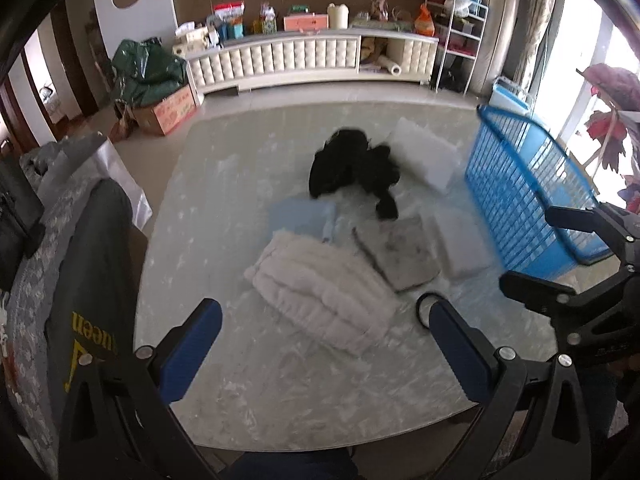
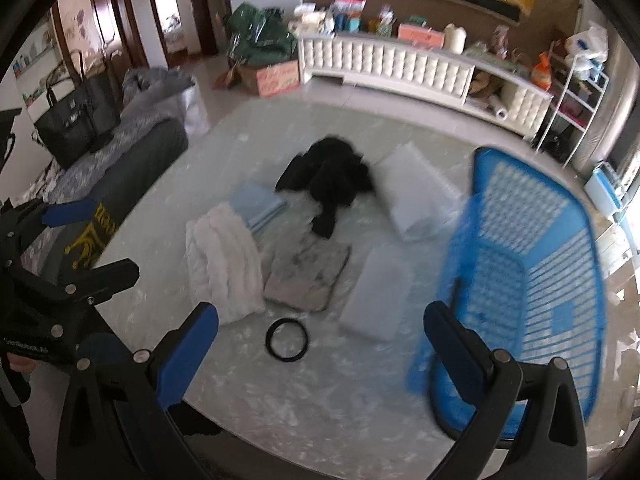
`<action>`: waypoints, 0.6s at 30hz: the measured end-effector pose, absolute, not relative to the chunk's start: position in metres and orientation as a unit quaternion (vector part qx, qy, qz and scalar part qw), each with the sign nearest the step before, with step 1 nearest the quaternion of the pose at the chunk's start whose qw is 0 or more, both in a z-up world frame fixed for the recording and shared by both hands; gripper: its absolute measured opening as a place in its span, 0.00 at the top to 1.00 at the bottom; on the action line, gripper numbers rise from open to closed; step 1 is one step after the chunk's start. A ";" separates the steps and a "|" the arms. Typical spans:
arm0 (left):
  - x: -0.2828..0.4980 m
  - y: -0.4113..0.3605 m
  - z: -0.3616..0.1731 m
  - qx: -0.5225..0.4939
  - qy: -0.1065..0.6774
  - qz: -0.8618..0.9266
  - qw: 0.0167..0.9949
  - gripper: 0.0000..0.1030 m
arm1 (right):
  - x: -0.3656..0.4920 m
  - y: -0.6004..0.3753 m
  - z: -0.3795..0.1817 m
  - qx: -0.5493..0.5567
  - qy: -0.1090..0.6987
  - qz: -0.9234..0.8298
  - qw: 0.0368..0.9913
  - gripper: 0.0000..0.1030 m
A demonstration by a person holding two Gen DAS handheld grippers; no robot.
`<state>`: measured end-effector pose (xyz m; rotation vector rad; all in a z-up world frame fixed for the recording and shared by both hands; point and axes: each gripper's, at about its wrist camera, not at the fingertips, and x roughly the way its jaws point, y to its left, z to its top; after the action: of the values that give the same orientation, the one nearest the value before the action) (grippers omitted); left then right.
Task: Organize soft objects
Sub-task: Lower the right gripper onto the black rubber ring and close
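Note:
Several soft items lie on a marbled table (image 1: 280, 392): a white fluffy folded cloth (image 1: 324, 296) (image 2: 224, 264), a light blue folded cloth (image 1: 300, 218) (image 2: 258, 202), a black bundle (image 1: 354, 168) (image 2: 326, 178), a grey square pad (image 1: 396, 250) (image 2: 308, 274), a white foam block (image 1: 462, 246) (image 2: 378, 292) and a white pillow (image 1: 428, 156) (image 2: 416, 194). A blue slatted basket (image 1: 532, 196) (image 2: 532, 276) stands at the right. My left gripper (image 1: 324, 344) hangs open above the fluffy cloth. My right gripper (image 2: 320, 348) is open near the basket, holding nothing.
A black ring (image 2: 287, 339) (image 1: 424, 308) lies on the table near the front. A grey sofa (image 2: 120, 152) with a black handbag (image 2: 78, 116) stands at the left. A white low cabinet (image 1: 312, 56) full of clutter and a cardboard box (image 1: 172, 110) line the far wall.

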<state>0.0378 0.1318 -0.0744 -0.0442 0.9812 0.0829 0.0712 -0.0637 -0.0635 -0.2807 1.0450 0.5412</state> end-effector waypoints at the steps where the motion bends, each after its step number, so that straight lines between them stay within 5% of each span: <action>1: 0.037 0.135 -0.082 -0.022 0.476 0.037 0.878 0.00 | 0.070 -0.061 -0.069 -0.138 0.498 0.252 0.818 0.00; 18: 0.047 0.155 -0.142 -0.051 0.517 0.015 0.854 0.00 | 0.072 -0.020 -0.106 -0.221 0.506 0.249 0.796 0.05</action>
<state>0.0468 0.1551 -0.1423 -0.1074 1.0880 0.0309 0.0716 -0.0202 -0.1061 -0.4750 1.0869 0.5352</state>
